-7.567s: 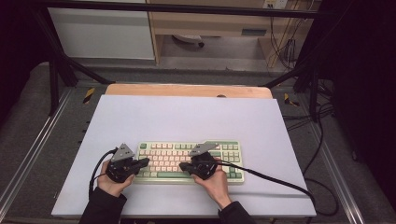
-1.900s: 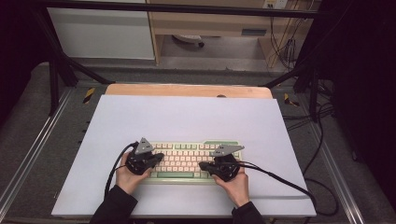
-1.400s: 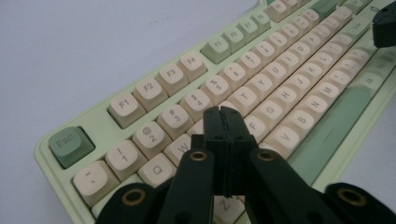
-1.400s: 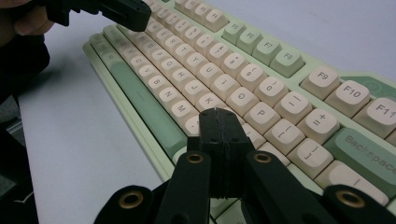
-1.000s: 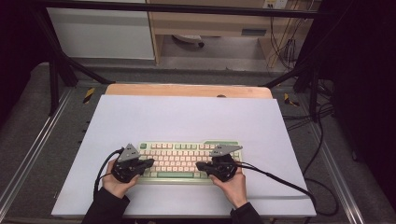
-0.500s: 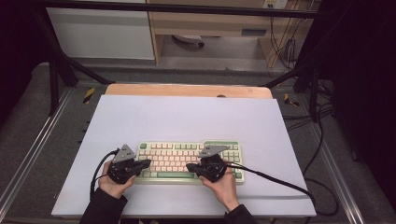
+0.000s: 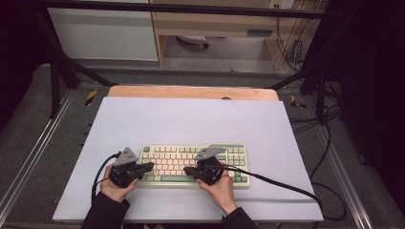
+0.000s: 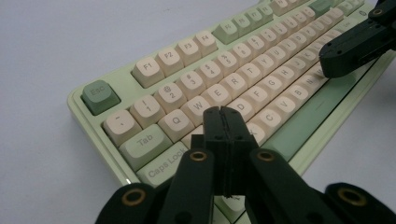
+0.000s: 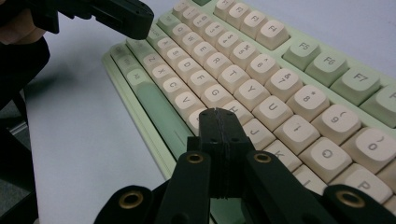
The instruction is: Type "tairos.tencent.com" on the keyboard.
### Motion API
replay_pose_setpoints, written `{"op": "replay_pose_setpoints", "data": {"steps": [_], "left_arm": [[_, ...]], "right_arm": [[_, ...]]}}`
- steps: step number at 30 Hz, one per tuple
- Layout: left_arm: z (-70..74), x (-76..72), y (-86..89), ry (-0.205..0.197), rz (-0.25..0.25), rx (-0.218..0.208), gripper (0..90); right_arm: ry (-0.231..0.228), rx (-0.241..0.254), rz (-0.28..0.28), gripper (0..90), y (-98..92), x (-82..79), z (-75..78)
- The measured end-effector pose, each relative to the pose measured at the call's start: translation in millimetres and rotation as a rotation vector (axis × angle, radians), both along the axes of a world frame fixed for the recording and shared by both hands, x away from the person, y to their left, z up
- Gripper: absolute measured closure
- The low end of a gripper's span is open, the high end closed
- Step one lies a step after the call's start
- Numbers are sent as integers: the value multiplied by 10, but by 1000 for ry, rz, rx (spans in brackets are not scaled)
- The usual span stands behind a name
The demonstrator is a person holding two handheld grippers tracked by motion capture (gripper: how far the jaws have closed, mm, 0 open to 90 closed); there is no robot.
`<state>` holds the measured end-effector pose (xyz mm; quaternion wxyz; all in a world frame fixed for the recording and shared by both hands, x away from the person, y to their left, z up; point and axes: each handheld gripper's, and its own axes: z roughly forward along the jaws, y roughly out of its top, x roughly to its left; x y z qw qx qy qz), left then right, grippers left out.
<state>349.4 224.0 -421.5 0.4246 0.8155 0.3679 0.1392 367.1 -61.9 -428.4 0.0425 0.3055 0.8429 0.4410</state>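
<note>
High view: the right gripper [image 7: 187, 170] has slid left along the keyboard [image 7: 239, 164] at lower centre since half a second ago, jaws pressed together and empty. The left gripper [image 7: 150, 166], likewise closed (holding nothing), stays put, so key-pressing likely continues.

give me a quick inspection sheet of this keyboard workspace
surface: pale lilac mat over a wooden table top, flat and bare around the work
job's things: green and cream keyboard lying flat near the person's edge
clutter: nothing seen on the mat
grippers: left gripper shut, tips over the keys near caps lock; right gripper shut, tips over the middle letter keys; nothing held in either
cables: one black cable trails right from the right gripper across the mat, a shorter one loops from the left
surroundings: metal frame rails, grey floor, hanging wires at the back right
</note>
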Motion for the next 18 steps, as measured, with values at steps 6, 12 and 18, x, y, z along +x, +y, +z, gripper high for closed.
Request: {"op": "replay_pose_setpoints", "data": {"steps": [6, 12, 18], "left_arm": [[-7, 2, -7, 2, -1, 1, 900], [-16, 5, -15, 3, -3, 4, 900], [-17, 4, -15, 2, -3, 7, 900]], "right_arm": [[2, -5, -3, 900, 16, 25, -26], [5, -5, 1, 900, 23, 27, -40], [6, -4, 2, 900, 33, 29, -61]]}}
